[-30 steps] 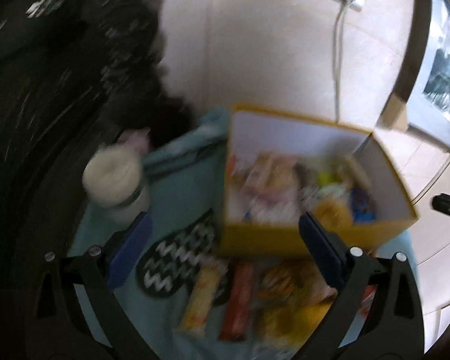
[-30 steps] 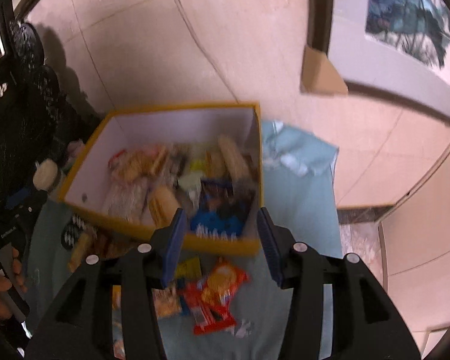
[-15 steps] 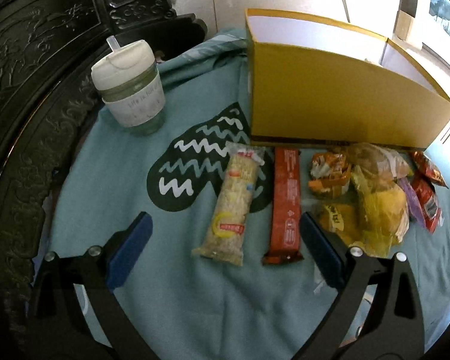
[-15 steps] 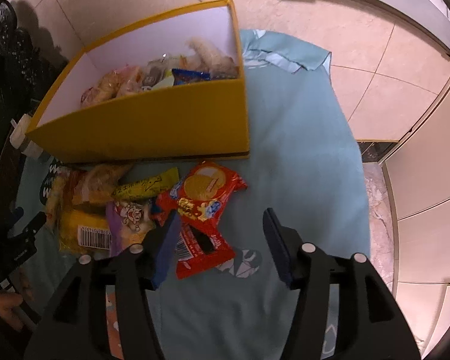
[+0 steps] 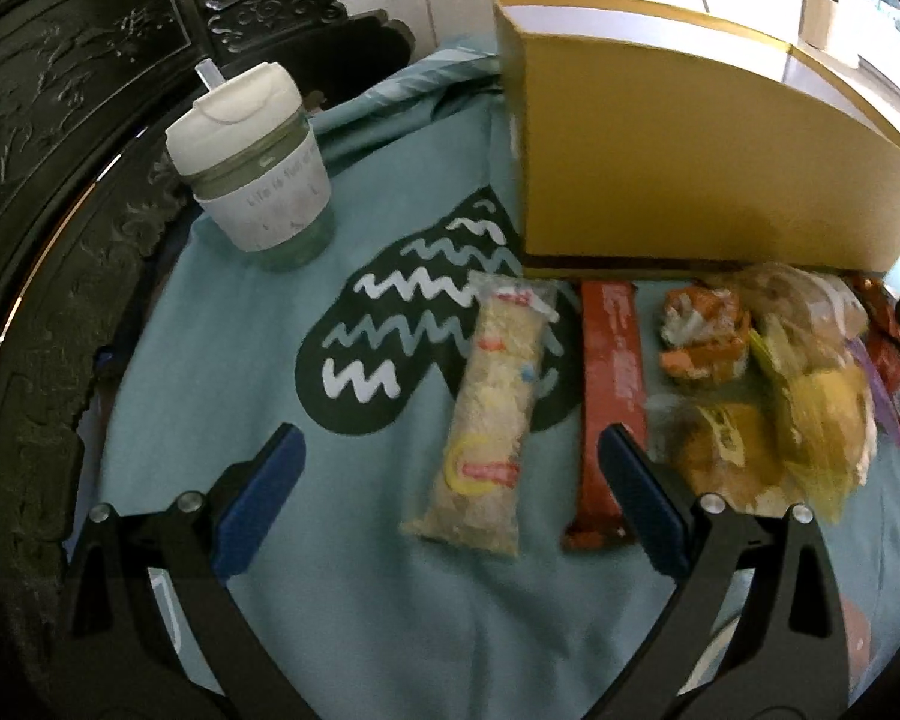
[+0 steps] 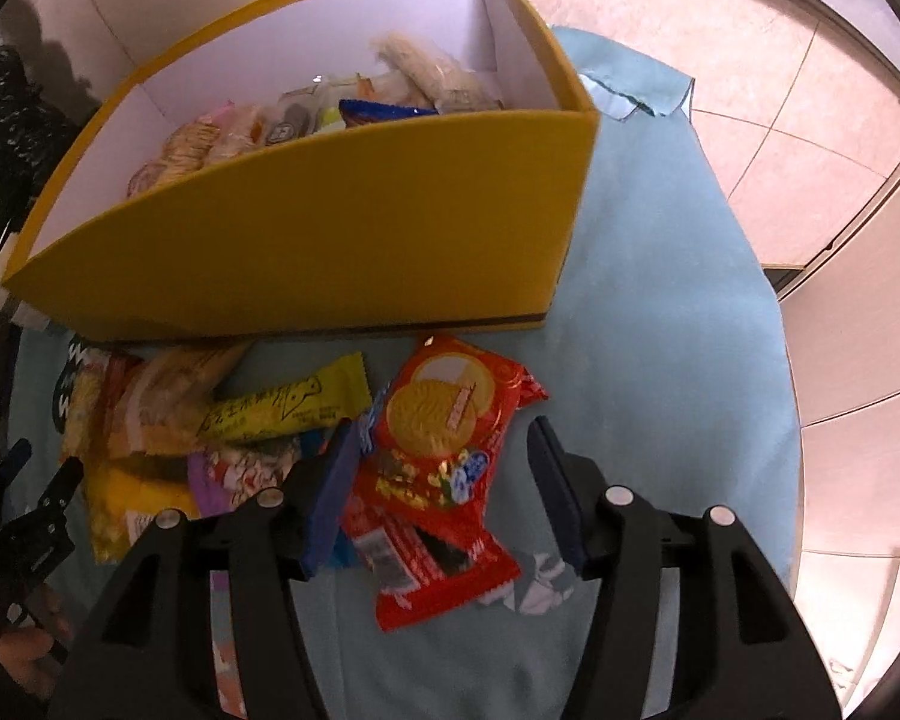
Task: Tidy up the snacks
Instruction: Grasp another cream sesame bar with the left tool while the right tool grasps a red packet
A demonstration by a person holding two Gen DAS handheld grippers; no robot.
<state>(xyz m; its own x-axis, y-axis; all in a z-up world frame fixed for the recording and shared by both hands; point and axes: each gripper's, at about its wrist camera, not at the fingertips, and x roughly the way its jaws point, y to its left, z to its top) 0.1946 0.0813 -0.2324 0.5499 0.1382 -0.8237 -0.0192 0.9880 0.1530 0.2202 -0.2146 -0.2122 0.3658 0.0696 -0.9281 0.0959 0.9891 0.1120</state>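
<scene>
the left gripper (image 5: 444, 495) is held wide open over the pale rice snack bar (image 5: 495, 414) on the blue cloth (image 5: 222, 360). the right gripper (image 6: 441, 492) is held open around the red cookie pack (image 6: 444, 420), just in front of the yellow box (image 6: 330, 240), where more snacks are kept.
</scene>
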